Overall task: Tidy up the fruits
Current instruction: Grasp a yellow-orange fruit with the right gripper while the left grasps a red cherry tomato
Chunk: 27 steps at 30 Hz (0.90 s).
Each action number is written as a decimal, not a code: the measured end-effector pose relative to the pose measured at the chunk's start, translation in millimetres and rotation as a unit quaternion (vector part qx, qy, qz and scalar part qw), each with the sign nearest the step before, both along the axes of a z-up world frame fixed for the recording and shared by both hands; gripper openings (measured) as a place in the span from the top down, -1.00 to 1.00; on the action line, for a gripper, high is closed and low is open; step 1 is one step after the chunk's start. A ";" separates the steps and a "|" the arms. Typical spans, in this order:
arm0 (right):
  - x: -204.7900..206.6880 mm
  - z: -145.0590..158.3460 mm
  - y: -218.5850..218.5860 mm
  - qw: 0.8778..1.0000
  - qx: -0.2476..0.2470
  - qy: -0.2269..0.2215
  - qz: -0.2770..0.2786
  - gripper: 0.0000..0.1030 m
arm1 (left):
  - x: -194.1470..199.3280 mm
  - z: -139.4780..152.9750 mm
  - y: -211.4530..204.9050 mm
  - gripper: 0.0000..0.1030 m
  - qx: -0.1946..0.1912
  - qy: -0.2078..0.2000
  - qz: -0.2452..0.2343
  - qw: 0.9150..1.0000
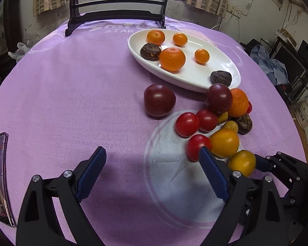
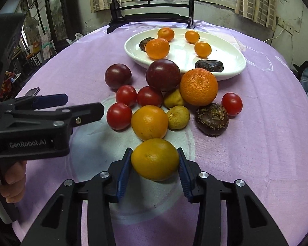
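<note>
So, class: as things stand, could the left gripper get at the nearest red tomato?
Probably yes: the left gripper is open, and the red tomato lies just past its right jaw with bare cloth before it.

Cloth (image 2: 256, 143) lilac, pale white ring print near the middle; far edge carries white lettering. Dish (image 2: 232, 49) glossy white. On it: orange mandarins (image 2: 157, 48), dark brown wrinkled pieces (image 2: 209, 65). Near heap: red tomatoes (image 2: 119, 115), deep maroon plums (image 2: 163, 74), yellow-orange fruit (image 2: 155, 158), pitted orange mandarin (image 2: 198, 86), two dull yellow small ones (image 2: 178, 116). Gripper pads (image 1: 91, 174) blue, ribbed; frames black
</note>
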State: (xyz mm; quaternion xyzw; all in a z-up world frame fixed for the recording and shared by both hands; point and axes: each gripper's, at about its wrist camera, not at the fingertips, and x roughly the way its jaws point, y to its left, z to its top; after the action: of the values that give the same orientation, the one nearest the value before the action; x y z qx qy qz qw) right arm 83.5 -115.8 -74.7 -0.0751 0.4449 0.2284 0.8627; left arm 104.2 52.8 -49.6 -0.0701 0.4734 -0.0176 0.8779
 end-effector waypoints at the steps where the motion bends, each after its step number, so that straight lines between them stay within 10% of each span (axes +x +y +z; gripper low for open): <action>1: 0.0 -0.1 -1.8 1.000 0.004 0.001 -0.002 0.16 | 0.1 -0.2 -0.2 -0.74 -0.001 0.001 -0.001 1.000; 19: -20.3 3.6 -57.6 0.998 0.055 0.007 -0.042 0.16 | -12.4 -5.6 -30.1 -0.72 0.045 0.006 -0.042 0.998; 27: -23.8 4.8 -68.9 0.996 0.077 0.007 -0.040 0.15 | 0.7 -13.7 -54.5 -0.12 0.075 0.010 -0.073 0.994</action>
State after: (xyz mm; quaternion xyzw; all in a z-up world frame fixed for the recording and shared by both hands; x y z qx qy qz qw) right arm 59.6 -184.7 -69.9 0.0111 0.4351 0.2275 0.8711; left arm 105.0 -1.7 -63.2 0.0310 0.4858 -0.0454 0.8723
